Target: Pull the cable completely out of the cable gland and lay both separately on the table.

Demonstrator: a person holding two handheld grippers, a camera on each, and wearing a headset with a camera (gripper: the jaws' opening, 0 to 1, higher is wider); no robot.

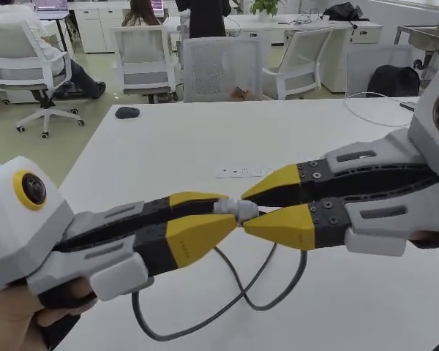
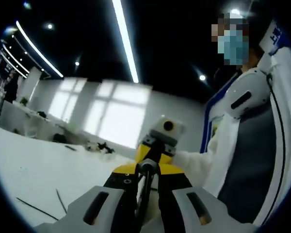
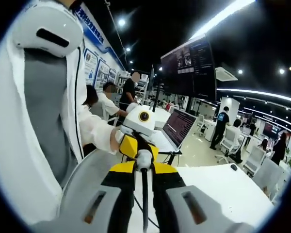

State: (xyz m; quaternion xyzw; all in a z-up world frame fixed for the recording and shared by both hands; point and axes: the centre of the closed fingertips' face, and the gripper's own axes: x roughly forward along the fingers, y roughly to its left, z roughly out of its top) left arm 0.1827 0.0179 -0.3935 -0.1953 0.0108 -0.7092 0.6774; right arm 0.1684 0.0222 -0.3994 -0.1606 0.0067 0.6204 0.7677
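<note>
Left gripper (image 1: 223, 210): held low at the left of the head view, jaws pointing right, yellow tips pinched on the left part of the cable gland (image 1: 238, 209). The left gripper view shows the same grey body (image 2: 148, 167) seated between those tips. Cable gland: small, pale grey, held in the air above the white table (image 1: 205, 139), not resting on it, with its long axis level and in line with both pairs of jaws. Right gripper (image 1: 253, 211): comes in from the right, jaws pointing left, nose to nose with the other. Its tips are drawn in on the gland's right end, by judgement on the cable where it leaves. Whether the pads also bear on the gland's neck is too small to tell. In the right gripper view a dark strand (image 3: 144, 199) runs back between its jaws, with the gland just past the tips. Cable (image 1: 243, 295): dark grey, hanging below the two grippers in crossed loops over the table, not yet drawn out of the gland. Governing relation: gland and grippers share one left-right axis, so the pull is judged to run straight apart along it, the right gripper drawing rightward.
</note>
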